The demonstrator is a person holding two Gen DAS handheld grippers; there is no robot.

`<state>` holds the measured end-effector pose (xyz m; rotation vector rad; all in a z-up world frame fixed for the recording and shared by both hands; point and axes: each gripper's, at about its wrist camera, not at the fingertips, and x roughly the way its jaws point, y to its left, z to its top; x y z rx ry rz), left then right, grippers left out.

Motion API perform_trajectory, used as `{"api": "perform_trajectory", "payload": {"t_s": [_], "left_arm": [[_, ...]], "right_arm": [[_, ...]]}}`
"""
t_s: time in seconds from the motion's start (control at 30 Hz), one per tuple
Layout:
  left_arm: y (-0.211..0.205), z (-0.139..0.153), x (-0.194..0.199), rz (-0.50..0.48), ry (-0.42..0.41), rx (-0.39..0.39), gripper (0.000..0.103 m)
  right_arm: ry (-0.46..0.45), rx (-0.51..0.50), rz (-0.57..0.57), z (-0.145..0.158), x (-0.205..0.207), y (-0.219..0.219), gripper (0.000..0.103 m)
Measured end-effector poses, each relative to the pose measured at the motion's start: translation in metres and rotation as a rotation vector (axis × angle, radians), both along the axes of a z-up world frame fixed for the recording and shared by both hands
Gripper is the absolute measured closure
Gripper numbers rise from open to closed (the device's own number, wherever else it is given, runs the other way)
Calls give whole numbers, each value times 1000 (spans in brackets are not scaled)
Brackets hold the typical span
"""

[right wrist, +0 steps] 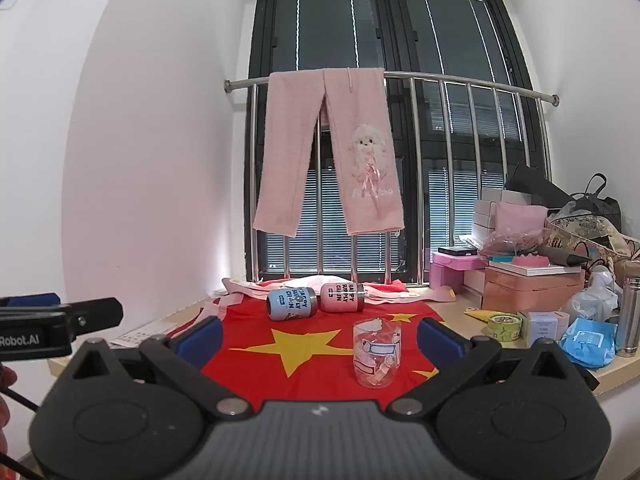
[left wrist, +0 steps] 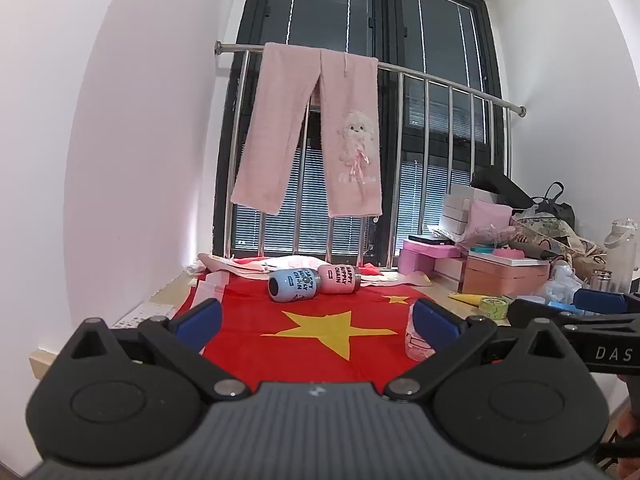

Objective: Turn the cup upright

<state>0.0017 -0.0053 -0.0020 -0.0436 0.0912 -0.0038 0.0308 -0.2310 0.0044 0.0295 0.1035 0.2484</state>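
Note:
A clear glass cup (right wrist: 377, 353) with cartoon stickers stands on the red flag cloth (right wrist: 280, 364); I cannot tell which end is up. In the left wrist view the cup (left wrist: 416, 340) is partly hidden behind my right fingertip. A blue cup (right wrist: 292, 304) and a pink cup (right wrist: 342, 298) lie on their sides further back; they also show in the left wrist view, blue (left wrist: 293, 285) and pink (left wrist: 339, 279). My left gripper (left wrist: 316, 322) is open and empty. My right gripper (right wrist: 318, 338) is open and empty, with the clear cup between its fingers, a little ahead.
Pink trousers (right wrist: 328, 152) hang on a steel railing (right wrist: 460, 80) before the window. Pink boxes (right wrist: 532, 284), a tape roll (right wrist: 505, 327), a blue packet (right wrist: 586, 342) and a steel flask (right wrist: 630, 312) crowd the right of the table. A white wall stands left.

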Motion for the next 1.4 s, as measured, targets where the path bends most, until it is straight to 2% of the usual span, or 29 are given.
{"api": "perform_trajectory", "payload": {"t_s": [1.4], "left_arm": [[3, -1, 1, -4, 2, -9, 0]], "right_arm": [[8, 1, 2, -1, -1, -1, 0]]}}
